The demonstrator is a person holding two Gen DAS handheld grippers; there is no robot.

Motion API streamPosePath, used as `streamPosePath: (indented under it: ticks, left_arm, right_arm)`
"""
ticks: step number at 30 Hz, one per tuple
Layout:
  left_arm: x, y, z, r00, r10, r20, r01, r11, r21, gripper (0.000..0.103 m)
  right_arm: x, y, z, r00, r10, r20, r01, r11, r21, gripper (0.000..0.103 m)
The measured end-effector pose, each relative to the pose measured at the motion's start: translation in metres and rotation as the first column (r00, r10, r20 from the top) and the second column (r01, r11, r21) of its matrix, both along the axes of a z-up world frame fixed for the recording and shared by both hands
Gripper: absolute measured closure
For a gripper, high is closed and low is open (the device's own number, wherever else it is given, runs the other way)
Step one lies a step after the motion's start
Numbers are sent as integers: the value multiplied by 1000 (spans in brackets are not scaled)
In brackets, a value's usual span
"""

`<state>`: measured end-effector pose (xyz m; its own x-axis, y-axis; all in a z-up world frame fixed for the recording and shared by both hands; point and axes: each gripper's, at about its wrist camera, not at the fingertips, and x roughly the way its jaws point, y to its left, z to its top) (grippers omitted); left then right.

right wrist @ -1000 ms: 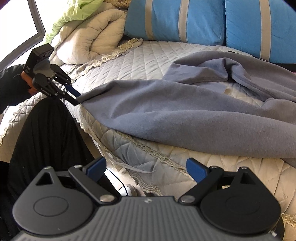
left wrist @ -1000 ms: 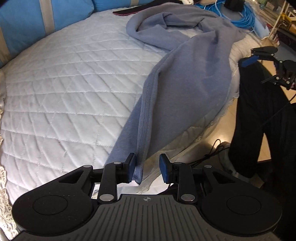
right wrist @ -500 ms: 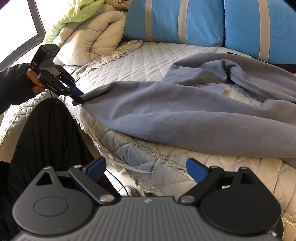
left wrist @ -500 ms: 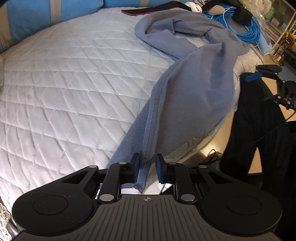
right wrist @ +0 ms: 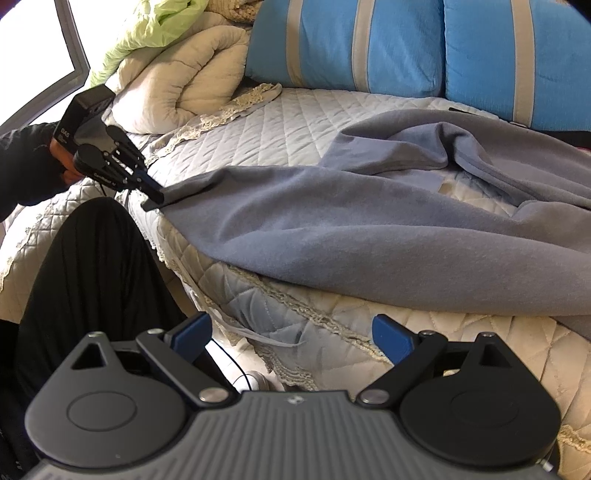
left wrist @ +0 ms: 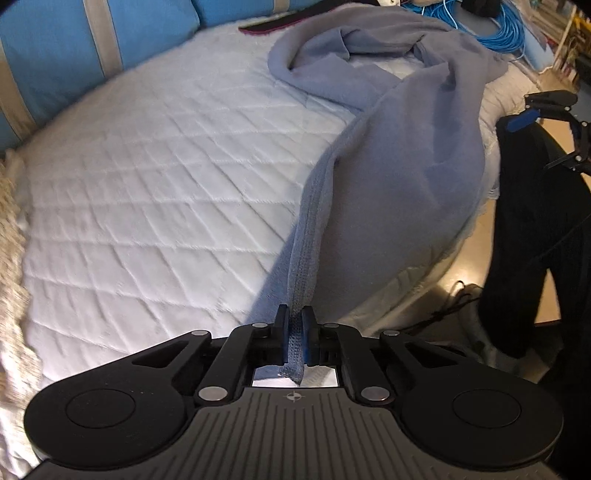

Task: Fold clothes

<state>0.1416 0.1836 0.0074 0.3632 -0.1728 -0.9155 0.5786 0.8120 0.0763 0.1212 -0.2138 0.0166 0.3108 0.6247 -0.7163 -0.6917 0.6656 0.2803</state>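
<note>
- Quilted white bedspread (left wrist: 147, 206) fills the left of the left wrist view, bare and flat; we judge it the best room for laying cloth out.
- Our left gripper (left wrist: 294, 339) is clenched on the ribbed hem of the soft grey-blue fleece garment (left wrist: 406, 184), which runs away from the jaws in a taut ridge.
- That garment lies across the bed, bunched in loose folds at the far end, with one side draping over the mattress edge (right wrist: 295, 295) toward the floor.
- We judge it light, limp and a little grippy: it should sag between holds and drag on the quilt, not slide. Hems and corners are the places to pinch.
- Our right gripper (right wrist: 291, 334) hangs released, jaws wide with nothing between them, below the lace-trimmed edge.
- Cream rolled duvet (right wrist: 184, 81) and blue striped pillows (right wrist: 369, 40) hem in the head of the bed.
- Blue cable coil (left wrist: 506, 26) crowds the far corner.
</note>
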Motion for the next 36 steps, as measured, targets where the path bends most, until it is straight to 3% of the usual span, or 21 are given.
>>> streamPosePath:
  ticks: [4, 10, 16, 20, 25, 26, 31, 36]
  left_arm:
    - [5, 7, 21, 995, 28, 95, -32, 999, 36, 97]
    - [14, 11, 38, 982, 68, 177, -82, 994, 74, 97]
    - [20, 8, 40, 963, 117, 242, -145, 984, 101, 97]
    - [27, 8, 42, 955, 143, 261, -173, 980, 98, 97]
    - [31, 4, 43, 955, 138, 263, -173, 978, 118, 97]
    - [31, 5, 43, 955, 141, 261, -176, 977, 117, 97]
    - [32, 6, 41, 954, 158, 256, -191, 975, 111, 97]
    - [32, 5, 40, 953, 162, 257, -198, 973, 117, 97]
  right_arm:
    - [6, -9, 9, 999, -10, 33, 10, 1000, -3, 5]
    - [21, -27, 22, 994, -53, 99, 57, 998, -35, 5]
    - [46, -74, 13, 968, -239, 75, 243, 968, -58, 5]
    - [56, -126, 2, 905, -422, 51, 425, 904, -51, 6]
    - [62, -203, -14, 758, -652, -3, 652, 758, 14, 11]
    - [63, -213, -16, 737, -676, 9, 676, 737, 8, 13]
    - [63, -226, -24, 747, -641, 179, 663, 737, -129, 14]
    - [64, -239, -31, 749, -570, 338, 656, 707, -263, 15]
